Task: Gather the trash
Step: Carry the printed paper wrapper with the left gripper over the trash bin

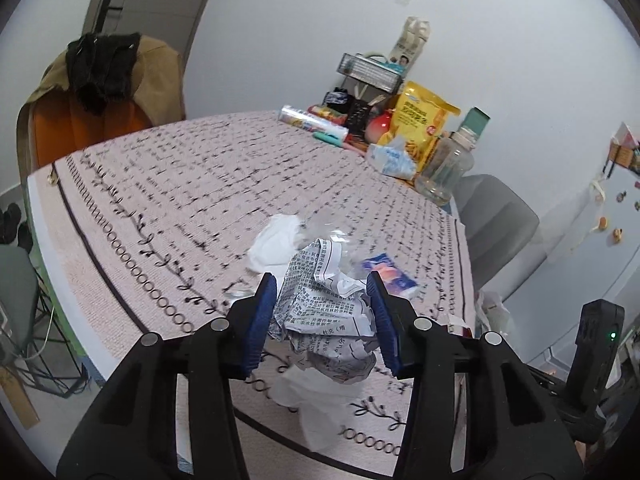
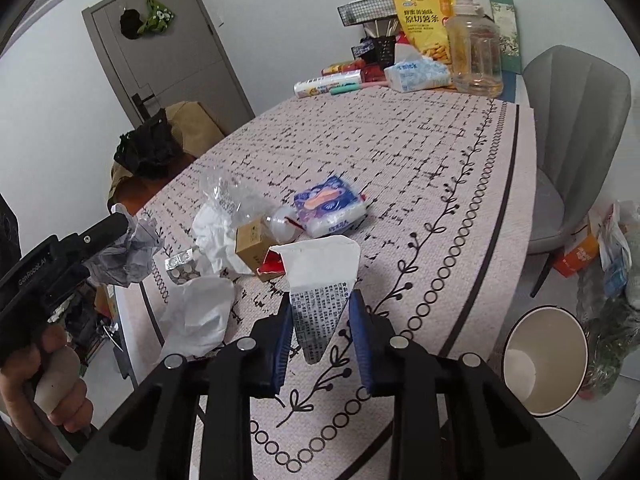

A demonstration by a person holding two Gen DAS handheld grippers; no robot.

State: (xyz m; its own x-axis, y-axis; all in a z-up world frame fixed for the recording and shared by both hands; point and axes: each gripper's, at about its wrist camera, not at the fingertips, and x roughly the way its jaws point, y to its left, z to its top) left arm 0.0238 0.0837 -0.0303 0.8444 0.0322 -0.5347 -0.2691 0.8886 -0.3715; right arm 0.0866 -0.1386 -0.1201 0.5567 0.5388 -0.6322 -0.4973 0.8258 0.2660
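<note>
My left gripper [image 1: 322, 320] is shut on a crumpled printed paper ball [image 1: 332, 320], held above the table's near edge; it also shows in the right wrist view [image 2: 128, 248]. My right gripper [image 2: 320, 336] is shut on a folded white printed wrapper [image 2: 320, 280], lifted over the tablecloth. Trash on the table: crumpled white tissues [image 2: 216, 236], a white plastic piece [image 2: 200, 316], a small brown box [image 2: 252, 240], a blister pack [image 2: 180, 266], clear plastic film [image 2: 228, 192] and a blue tissue packet [image 2: 330, 210].
A white waste bin [image 2: 544, 360] stands on the floor right of the table [image 2: 460, 152]. A grey chair [image 2: 576, 128] sits beside it with bags [image 2: 616, 264] on the floor. Snack bags, a plastic jar [image 2: 474, 52] and boxes crowd the far end.
</note>
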